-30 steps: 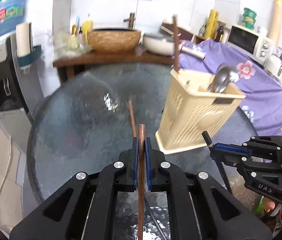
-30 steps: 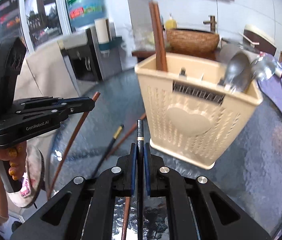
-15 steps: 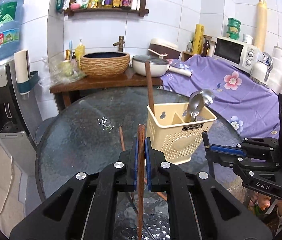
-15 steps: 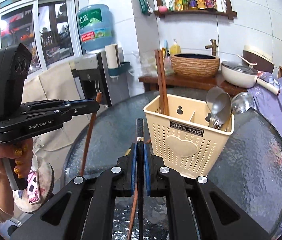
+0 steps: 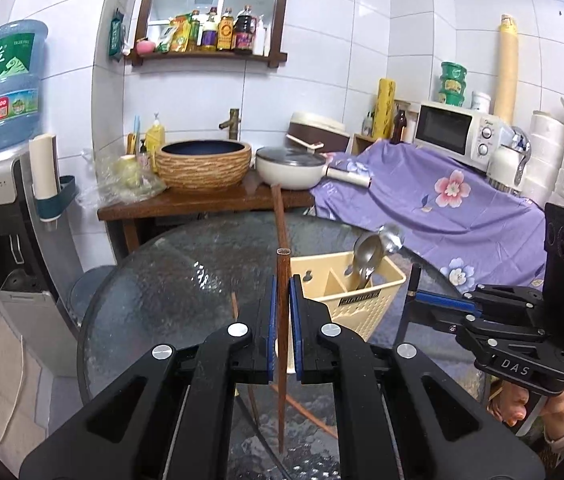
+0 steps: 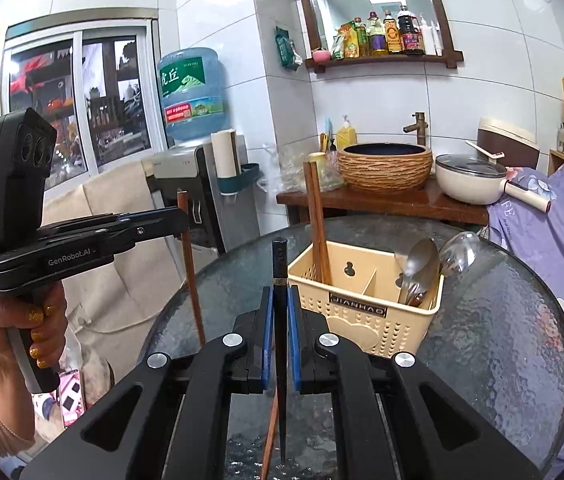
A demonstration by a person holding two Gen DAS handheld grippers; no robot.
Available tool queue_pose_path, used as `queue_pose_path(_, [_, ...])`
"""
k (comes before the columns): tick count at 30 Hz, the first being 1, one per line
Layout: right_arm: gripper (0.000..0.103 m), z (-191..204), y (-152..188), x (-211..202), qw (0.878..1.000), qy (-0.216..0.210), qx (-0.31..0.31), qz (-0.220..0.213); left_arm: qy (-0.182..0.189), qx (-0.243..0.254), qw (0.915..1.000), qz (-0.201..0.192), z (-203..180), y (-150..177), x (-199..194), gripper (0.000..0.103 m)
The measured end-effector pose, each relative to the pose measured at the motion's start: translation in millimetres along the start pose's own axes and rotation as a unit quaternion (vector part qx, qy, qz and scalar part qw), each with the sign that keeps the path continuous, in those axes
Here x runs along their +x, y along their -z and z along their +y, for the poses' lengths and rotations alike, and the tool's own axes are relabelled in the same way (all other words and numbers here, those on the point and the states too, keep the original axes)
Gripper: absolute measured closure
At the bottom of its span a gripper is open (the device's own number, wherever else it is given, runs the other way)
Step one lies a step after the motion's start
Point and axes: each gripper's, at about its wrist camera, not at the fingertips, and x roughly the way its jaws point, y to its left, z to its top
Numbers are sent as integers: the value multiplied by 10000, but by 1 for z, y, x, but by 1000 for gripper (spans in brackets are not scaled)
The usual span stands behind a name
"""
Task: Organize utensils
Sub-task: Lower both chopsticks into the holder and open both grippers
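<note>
My left gripper is shut on a brown chopstick that stands upright, lifted above the round glass table. Shut on a black chopstick, also upright, is my right gripper. Each gripper shows in the other's view: the right gripper and the left gripper. Ahead stands a cream utensil caddy with brown chopsticks in its left compartment and metal spoons in its right. Both grippers hang short of the caddy.
Loose brown chopsticks lie on the glass below the grippers. Behind the table is a wooden stand with a woven basin and a white pan. A water dispenser stands left, and a purple flowered cloth lies right.
Both grippers have risen with their chopsticks, lifting them off the glass. The caddy now sits lower and farther off in both views.
</note>
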Motion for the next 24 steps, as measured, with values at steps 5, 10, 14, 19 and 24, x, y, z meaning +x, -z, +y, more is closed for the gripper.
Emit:
queue_pose_path(5, [96, -1, -10, -6, 9999, -3, -13, -135, 119, 63, 9998, -129, -9, -13, -3, 96])
queue_pose_path(10, [96, -6, -30, -16, 9996, -111, 77, -232, 361, 71, 9990, -258, -15, -34, -9, 96])
queue_pose_path(14, [96, -7, -53, -25, 9993, -105, -22, -356, 645, 104, 9971, -381, -21, -61, -18, 96])
queue_pose_path(19, [96, -13, -94, -37, 9983, -59, -69, -573, 798, 107, 9950, -596, -26, -101, -25, 96])
queue_pose_path(24, [96, -20, -131, -44, 9967, 51, -88, -799, 617, 79, 9946, -828, -27, -141, -23, 96])
